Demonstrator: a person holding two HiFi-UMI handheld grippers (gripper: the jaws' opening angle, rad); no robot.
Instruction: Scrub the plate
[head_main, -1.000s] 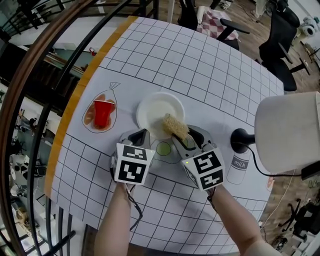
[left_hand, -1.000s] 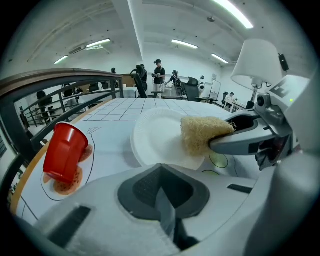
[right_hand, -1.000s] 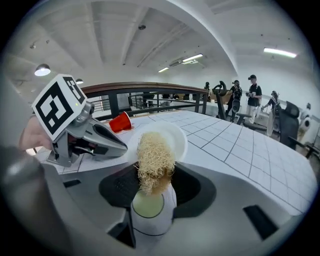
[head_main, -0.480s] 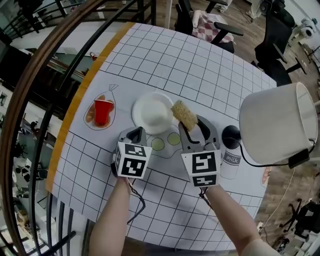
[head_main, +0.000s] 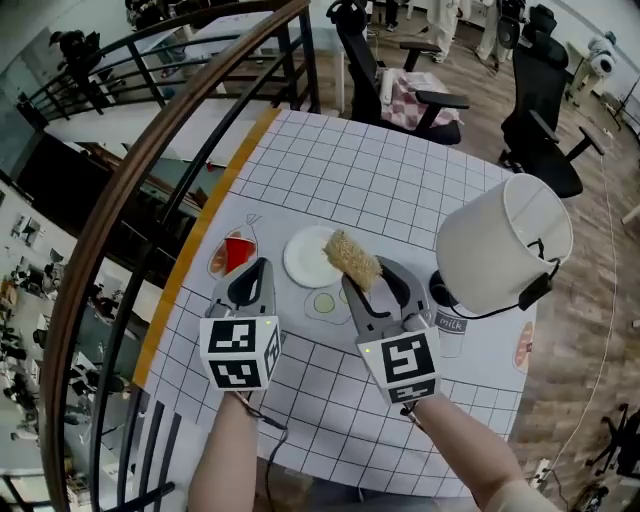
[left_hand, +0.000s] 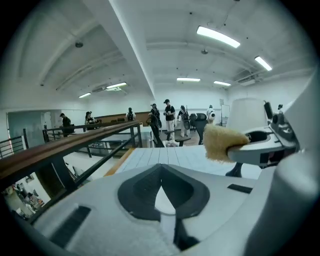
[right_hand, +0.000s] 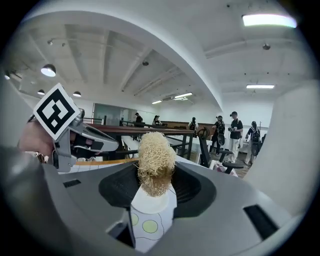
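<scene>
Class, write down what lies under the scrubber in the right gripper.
In the right gripper view, the white plate shows below the scrubber, with printed green circles nearer. The scrubber covers the plate's far part.

Left gripper (head_main: 252, 272): jaws together, nothing between them, pointing forward and away from the body. Right gripper (head_main: 372, 280): jaws clamped on a tan fibrous scrub pad (head_main: 351, 259), which protrudes past the tips. Bare left forearm (head_main: 228, 450) and right forearm (head_main: 462, 440) reach forward side by side, with the grippers near each other but apart.
</scene>
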